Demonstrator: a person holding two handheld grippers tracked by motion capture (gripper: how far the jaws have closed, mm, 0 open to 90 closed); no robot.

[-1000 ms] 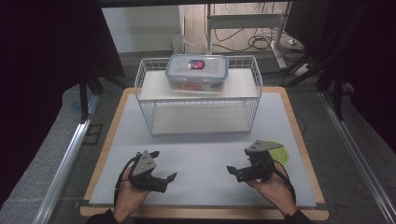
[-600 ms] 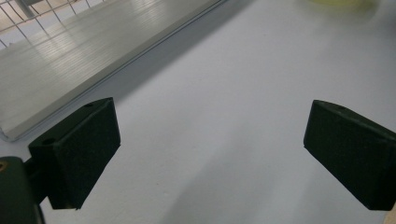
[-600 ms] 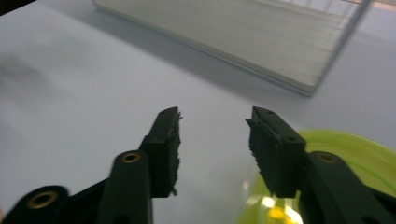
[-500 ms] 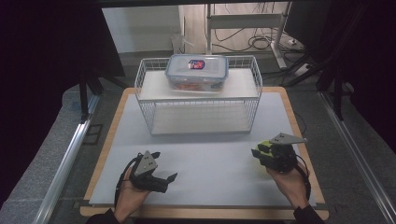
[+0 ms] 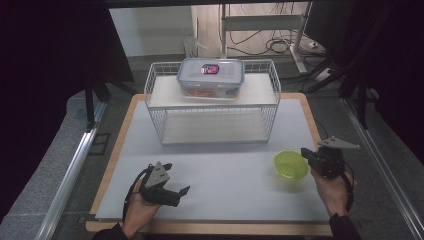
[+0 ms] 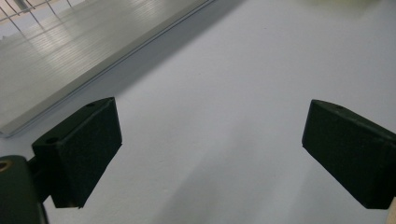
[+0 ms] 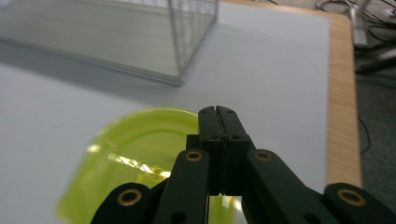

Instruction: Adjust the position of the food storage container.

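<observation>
Left gripper (image 5: pixel 172 187): lower left of the high view, held in a hand low over the white mat; jaws spread wide, nothing between them. In the left gripper view, two black pads (image 6: pixel 79 154) at the left and right edges, bare mat between.

White mat (image 5: pixel 225 175): spread across the wooden table top, middle of the high view.

Wire rack (image 5: pixel 212 102): upper middle of the high view, two shelves, standing on the far part of the mat. Seen again as a grey shelf edge at upper left of both gripper views.

Lidded container (image 5: pixel 210 77): clear plastic box with a blue-rimmed lid, resting on the top shelf of the rack, upper middle of the high view.

Green bowl (image 5: pixel 290 164): lower right of the high view, upright on the mat, well apart from the left gripper and just beside the right one, to its left. In the right gripper view, bright yellow-green and blurred at lower left (image 7: pixel 135 158), lying under and left of the jaw tips, not between them.

Right gripper (image 5: pixel 306 153): lower right of the high view, held in a hand, pointing left at the bowl's near rim; touching or not, cannot tell. Jaws pressed together, pinching nothing, clearly so in the right gripper view (image 7: pixel 217 112).
</observation>
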